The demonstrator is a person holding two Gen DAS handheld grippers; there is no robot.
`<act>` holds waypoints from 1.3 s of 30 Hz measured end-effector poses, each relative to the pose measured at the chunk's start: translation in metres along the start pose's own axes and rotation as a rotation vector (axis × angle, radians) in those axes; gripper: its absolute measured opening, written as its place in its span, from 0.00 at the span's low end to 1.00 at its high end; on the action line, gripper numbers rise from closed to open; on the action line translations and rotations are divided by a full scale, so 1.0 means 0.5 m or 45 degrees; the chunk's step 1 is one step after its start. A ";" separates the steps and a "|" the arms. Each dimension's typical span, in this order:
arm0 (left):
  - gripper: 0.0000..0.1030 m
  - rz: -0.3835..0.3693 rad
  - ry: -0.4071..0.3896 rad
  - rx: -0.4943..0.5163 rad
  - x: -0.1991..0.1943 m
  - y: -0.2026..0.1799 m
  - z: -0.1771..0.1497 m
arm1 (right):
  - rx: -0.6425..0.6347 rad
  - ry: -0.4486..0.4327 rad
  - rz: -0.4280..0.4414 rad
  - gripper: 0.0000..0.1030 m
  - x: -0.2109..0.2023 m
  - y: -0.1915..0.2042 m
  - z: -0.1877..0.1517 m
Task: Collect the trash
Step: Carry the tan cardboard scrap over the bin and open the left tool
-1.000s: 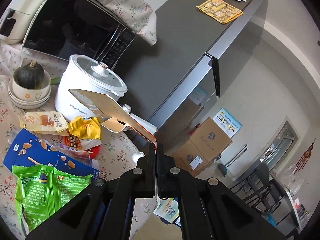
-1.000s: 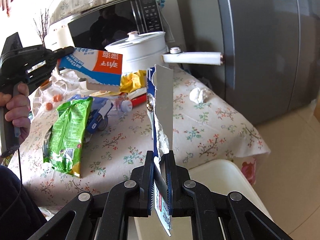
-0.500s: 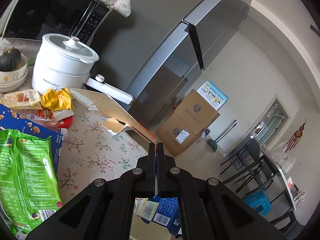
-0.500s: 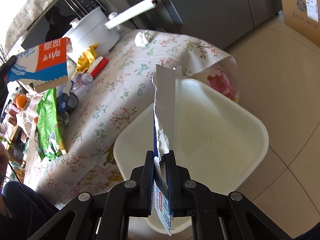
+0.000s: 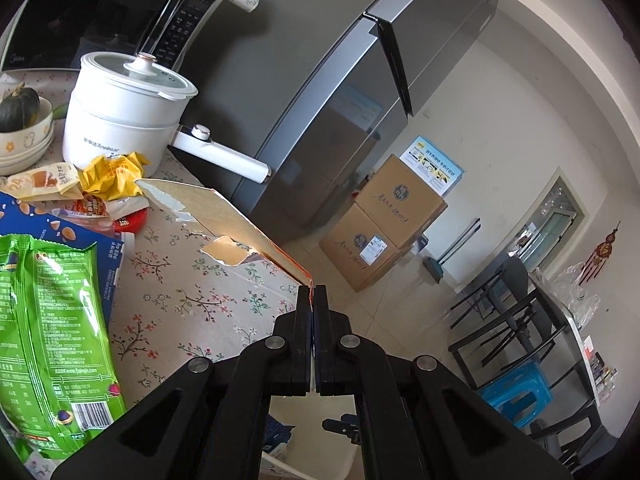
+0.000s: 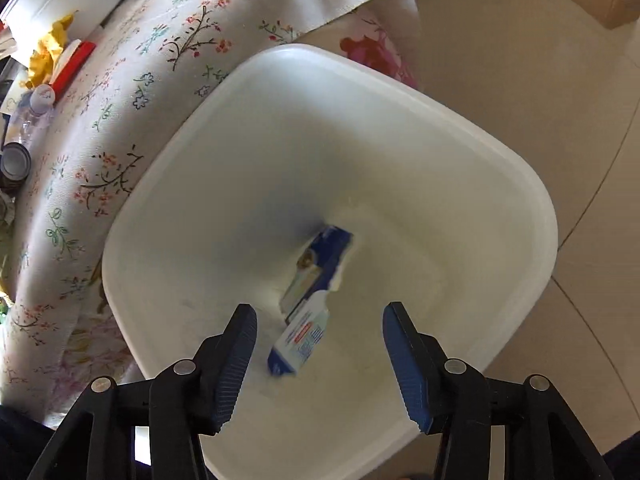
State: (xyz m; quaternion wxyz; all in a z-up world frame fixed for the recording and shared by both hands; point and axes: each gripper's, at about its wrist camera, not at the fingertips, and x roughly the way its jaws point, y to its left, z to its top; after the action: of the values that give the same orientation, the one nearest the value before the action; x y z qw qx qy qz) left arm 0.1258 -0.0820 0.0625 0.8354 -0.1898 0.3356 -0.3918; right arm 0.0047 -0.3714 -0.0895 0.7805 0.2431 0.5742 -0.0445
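Below, the right tongs [image 6: 320, 336] stand wide apart and hold nothing, poised over a white plastic bin [image 6: 532, 216] that sits on the tiled floor [image 6: 540, 72] just beside the table. A torn blue-and-white carton piece [image 6: 310, 304], blurred, lies inside the bin between the open tong tips; whether it touches the bottom cannot be told. The floral tablecloth [image 6: 120, 120] drapes over the table edge at the bin's left and far rim.

The left tongs [image 5: 311, 300] are pressed narrow, pinching the near corner of a torn cardboard carton panel [image 5: 216, 212] with an orange outer edge. The panel slants up and away to the left, above the table [image 5: 192, 300] and clear of its cloth.

Trash remains on the table at left: a green snack bag [image 5: 52, 328] lying on a blue snack bag [image 5: 60, 236], a crumpled yellow wrapper [image 5: 112, 176] and a beige bread wrapper [image 5: 40, 180]. Behind them stands a white electric cooking pot [image 5: 124, 120] with its long handle pointing right, a microwave [image 5: 100, 12] at the far left, and a dark squash in stacked bowls [image 5: 24, 140]. A grey refrigerator [image 5: 320, 80] rises to the right of the table, with two stacked cardboard boxes [image 5: 380, 228] on the floor beyond.
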 end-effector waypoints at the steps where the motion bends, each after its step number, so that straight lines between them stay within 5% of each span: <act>1: 0.00 -0.005 0.008 0.004 0.003 -0.002 -0.003 | -0.005 -0.018 -0.008 0.57 -0.008 0.001 -0.003; 16: 0.00 -0.101 0.353 0.019 0.168 -0.074 -0.156 | 0.138 -0.520 -0.072 0.63 -0.167 -0.029 0.009; 26: 0.00 0.060 0.460 0.178 0.241 -0.141 -0.246 | 0.188 -0.582 -0.061 0.64 -0.190 -0.043 0.008; 31: 0.00 0.046 0.520 0.099 0.237 -0.149 -0.287 | 0.221 -0.618 -0.050 0.64 -0.206 -0.057 0.003; 39: 0.00 0.220 0.655 0.077 0.278 -0.129 -0.340 | 0.218 -0.645 -0.055 0.66 -0.214 -0.056 0.002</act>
State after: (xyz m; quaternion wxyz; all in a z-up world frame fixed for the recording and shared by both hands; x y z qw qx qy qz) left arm 0.0361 -0.2402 -0.0767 0.7582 -0.0298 0.5399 -0.3643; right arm -0.0403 -0.4191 -0.0001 0.8748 0.2770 0.3597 -0.1690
